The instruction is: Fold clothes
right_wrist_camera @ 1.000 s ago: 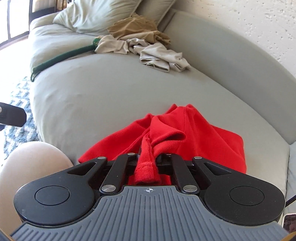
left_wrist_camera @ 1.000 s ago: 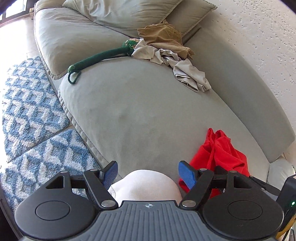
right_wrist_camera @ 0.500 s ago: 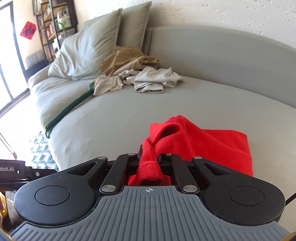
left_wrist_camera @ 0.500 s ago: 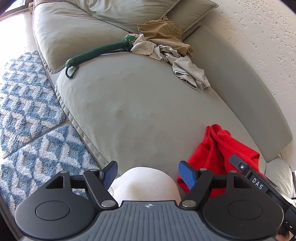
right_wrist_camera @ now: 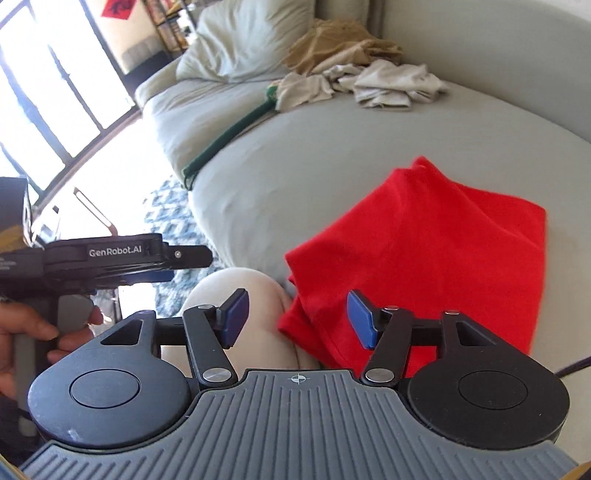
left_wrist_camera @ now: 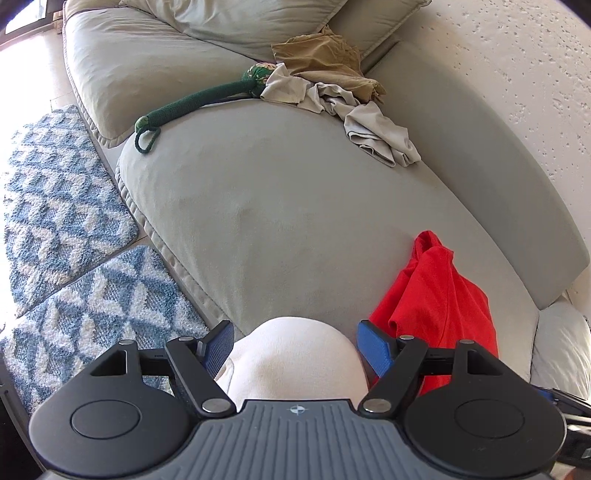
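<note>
A red garment (right_wrist_camera: 424,251) lies loosely bunched on the grey sofa seat (right_wrist_camera: 314,155), close to its front edge; it also shows at the right in the left wrist view (left_wrist_camera: 439,295). My right gripper (right_wrist_camera: 299,321) is open and empty, just above the near edge of the red garment. My left gripper (left_wrist_camera: 295,347) is open and empty, held over a knee in pale trousers (left_wrist_camera: 295,354), left of the red garment. The left gripper also shows from the side in the right wrist view (right_wrist_camera: 122,258). A pile of beige and tan clothes (left_wrist_camera: 343,92) lies at the sofa's far end.
A long green knitted object (left_wrist_camera: 192,103) lies across the seat cushions near the clothes pile. Large grey pillows (left_wrist_camera: 236,26) lean at the back. Blue and white patterned rugs (left_wrist_camera: 62,206) cover the floor left of the sofa. A window (right_wrist_camera: 48,85) is at far left.
My right gripper has opened and let go of the red garment, which now lies on the seat. The right gripper has tilted and turned left. The left gripper has barely moved.
</note>
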